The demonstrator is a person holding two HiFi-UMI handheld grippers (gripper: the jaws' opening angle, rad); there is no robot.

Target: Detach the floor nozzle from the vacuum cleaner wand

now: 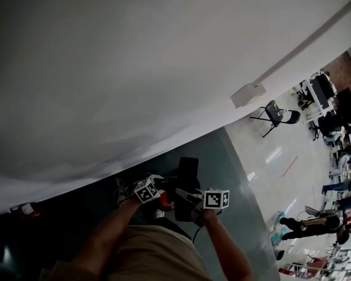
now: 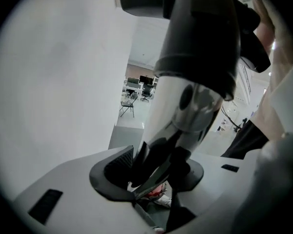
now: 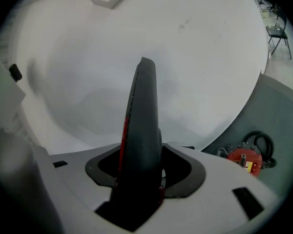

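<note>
1. White wall [image 1: 134,69] fills most of our head view. Below it runs a strip of grey-green floor [image 1: 234,174], then a glossy pale floor with a folding chair [image 1: 275,115] and desks far off.
2. We see the floor nozzle [image 3: 141,126] as a dark flat piece with a red strip along one edge. It stands upright over the grey-green floor, close to the edge that meets the wall.
3. Our right gripper [image 3: 139,167] has its jaws partly closed, both pads pressing on the nozzle's lower part.
4. The wand [image 2: 166,106], a pale shiny tube under a dark collar, slants up out of our left gripper [image 2: 156,172].
5. That gripper's jaws stand nearly together, clamped on the dark fitting at the wand's foot.
6. In the head view the two grippers sit just beside each other in front of us.
7. A red device [image 3: 244,158] with a looped cable lies on the grey-green floor, well apart from the nozzle.
</note>
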